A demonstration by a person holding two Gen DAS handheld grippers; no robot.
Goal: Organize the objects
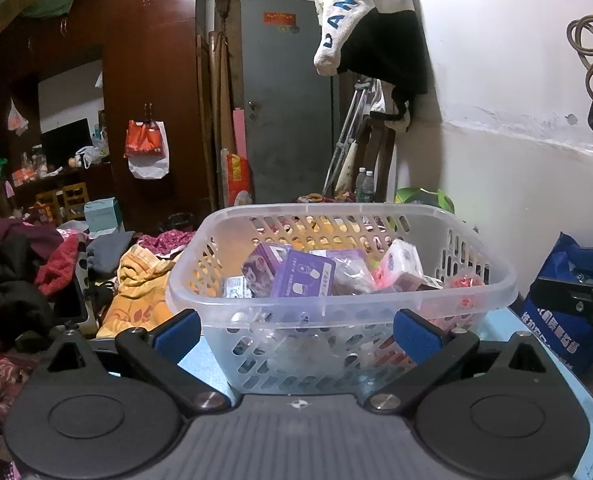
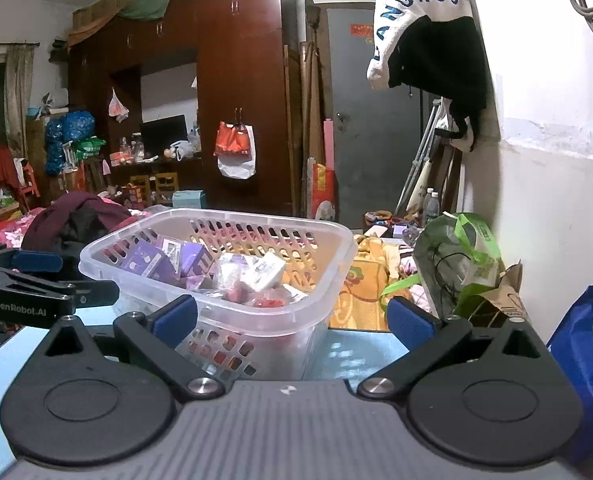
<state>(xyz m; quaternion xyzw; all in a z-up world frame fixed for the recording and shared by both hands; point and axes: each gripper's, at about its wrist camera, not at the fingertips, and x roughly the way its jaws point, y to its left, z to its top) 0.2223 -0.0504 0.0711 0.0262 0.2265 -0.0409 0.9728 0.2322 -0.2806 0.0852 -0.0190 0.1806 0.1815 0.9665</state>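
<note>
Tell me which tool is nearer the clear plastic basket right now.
Left, by a little. The left tool faces the basket's near wall head-on, open, fingers straddling it. The right tool, also open, sits off its near right corner, basket mostly to its left.

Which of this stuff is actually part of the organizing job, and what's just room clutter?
Job:
- clear basket
- purple boxes inside it
- pink packet inside it

Clutter:
- blue bag
- green bag
- clothes pile
- hanging sweatshirt
</note>
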